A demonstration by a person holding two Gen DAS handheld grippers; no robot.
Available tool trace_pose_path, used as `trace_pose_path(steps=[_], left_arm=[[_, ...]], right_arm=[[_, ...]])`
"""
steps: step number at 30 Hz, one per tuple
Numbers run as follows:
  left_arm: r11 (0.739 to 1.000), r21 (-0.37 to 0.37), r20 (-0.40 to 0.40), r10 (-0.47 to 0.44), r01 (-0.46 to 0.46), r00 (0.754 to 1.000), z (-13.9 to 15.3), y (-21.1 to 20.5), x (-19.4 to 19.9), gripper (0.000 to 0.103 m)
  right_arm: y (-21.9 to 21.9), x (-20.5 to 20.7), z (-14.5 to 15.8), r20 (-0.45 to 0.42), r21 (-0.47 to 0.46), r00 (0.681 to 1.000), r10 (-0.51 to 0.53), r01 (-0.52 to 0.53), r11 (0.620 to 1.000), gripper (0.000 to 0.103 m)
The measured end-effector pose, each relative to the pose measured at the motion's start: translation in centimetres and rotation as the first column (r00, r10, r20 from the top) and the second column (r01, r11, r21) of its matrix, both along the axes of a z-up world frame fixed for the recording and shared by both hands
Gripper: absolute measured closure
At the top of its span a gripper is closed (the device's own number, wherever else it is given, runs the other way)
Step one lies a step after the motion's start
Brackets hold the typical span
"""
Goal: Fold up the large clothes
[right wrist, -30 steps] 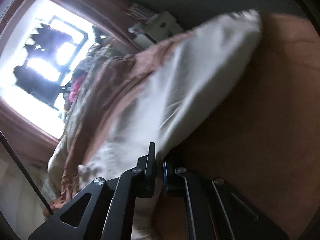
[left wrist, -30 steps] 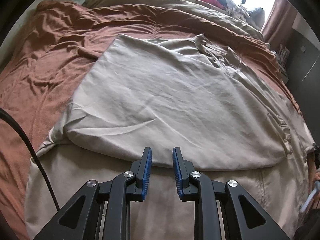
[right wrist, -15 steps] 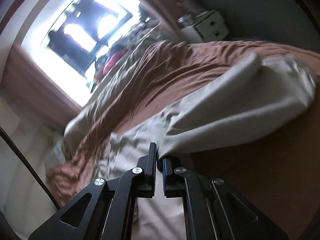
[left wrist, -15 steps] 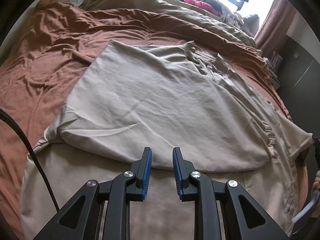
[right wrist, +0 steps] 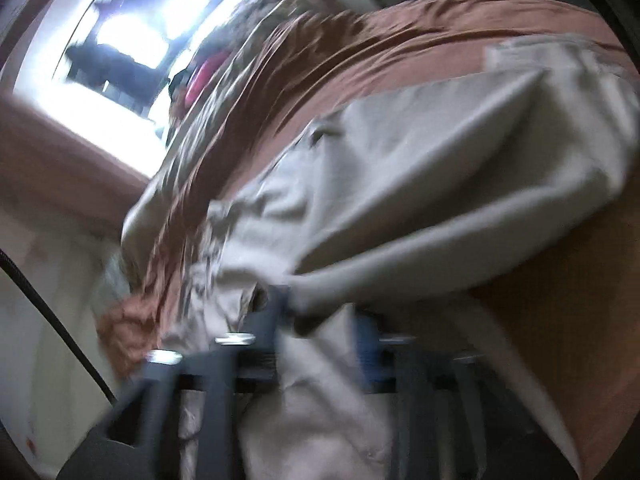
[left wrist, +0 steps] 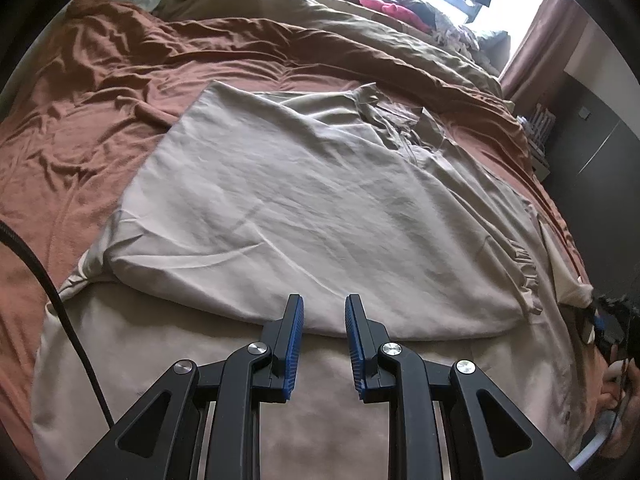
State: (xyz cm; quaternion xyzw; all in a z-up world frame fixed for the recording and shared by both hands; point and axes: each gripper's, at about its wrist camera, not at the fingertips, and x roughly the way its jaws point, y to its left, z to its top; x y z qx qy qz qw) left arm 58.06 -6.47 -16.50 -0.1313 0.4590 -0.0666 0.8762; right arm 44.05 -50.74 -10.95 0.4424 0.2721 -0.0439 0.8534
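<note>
1. A big beige garment (left wrist: 304,208) is seen spread on the bed (left wrist: 80,160), on top of the brown blanket

2. One flap has been folded over; its rounded fold edge lies just past the left tongs (left wrist: 324,312)

3. The left tongs are held a little apart above the garment, and nothing is pinched by them

4. The right tongs (right wrist: 320,320), pressed together on the cloth a moment ago, are now being opened; cloth is seen between them, but it looks let go

5. This fold is likely done, so a new edge can be picked up next
</note>
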Motion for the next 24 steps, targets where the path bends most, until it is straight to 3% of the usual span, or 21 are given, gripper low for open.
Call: trace_pose_path(steps=[4, 6, 10, 13, 14, 15, 16, 18, 24], left_arm=[[1.000, 0.000, 0.003, -0.007, 0.007, 1.000, 0.1, -0.1, -0.1, 0.080], [1.000, 0.004, 0.005, -0.007, 0.007, 1.000, 0.1, 0.0, -0.1, 0.080], [1.000, 0.003, 0.006, 0.014, -0.014, 1.000, 0.1, 0.7, 0.0, 0.080], [1.000, 0.006, 0.005, 0.029, -0.029, 1.000, 0.0, 1.0, 0.3, 0.080], [1.000, 0.004, 0.004, 0.030, -0.030, 1.000, 0.0, 1.1, 0.3, 0.080], [1.000, 0.003, 0.004, 0.030, -0.030, 1.000, 0.0, 1.1, 0.3, 0.080], [1.000, 0.001, 0.004, 0.029, -0.029, 1.000, 0.0, 1.1, 0.3, 0.080], [1.000, 0.001, 0.007, 0.027, -0.027, 1.000, 0.1, 1.1, 0.3, 0.080], [0.999, -0.030, 0.009, 0.032, -0.032, 0.999, 0.5, 1.0, 0.2, 0.080]], right_arm=[[-3.1, -4.1, -1.9, -0.005, 0.063, 0.985, -0.175, 0.175, 0.983, 0.024], [-4.9, -6.1, -3.4, -0.024, 0.118, 0.967, -0.253, 0.254, 0.960, 0.024], [-7.9, -7.9, -5.9, -0.084, 0.132, 0.927, -0.365, 0.373, 0.918, 0.025], [-9.7, -7.8, -6.9, -0.038, 0.167, 0.919, -0.391, 0.392, 0.905, 0.039], [-9.8, -7.7, -6.9, -0.032, 0.157, 0.917, -0.397, 0.397, 0.904, 0.054], [-10.2, -7.6, -7.0, -0.036, 0.137, 0.913, -0.406, 0.407, 0.903, 0.083], [-9.8, -7.6, -7.3, -0.062, 0.116, 0.906, -0.418, 0.423, 0.899, 0.093], [-9.4, -8.3, -7.3, -0.074, 0.113, 0.899, -0.433, 0.439, 0.892, 0.102], [-5.4, -9.7, -0.6, 0.122, 0.002, 0.923, -0.365, 0.367, 0.930, 0.102]])
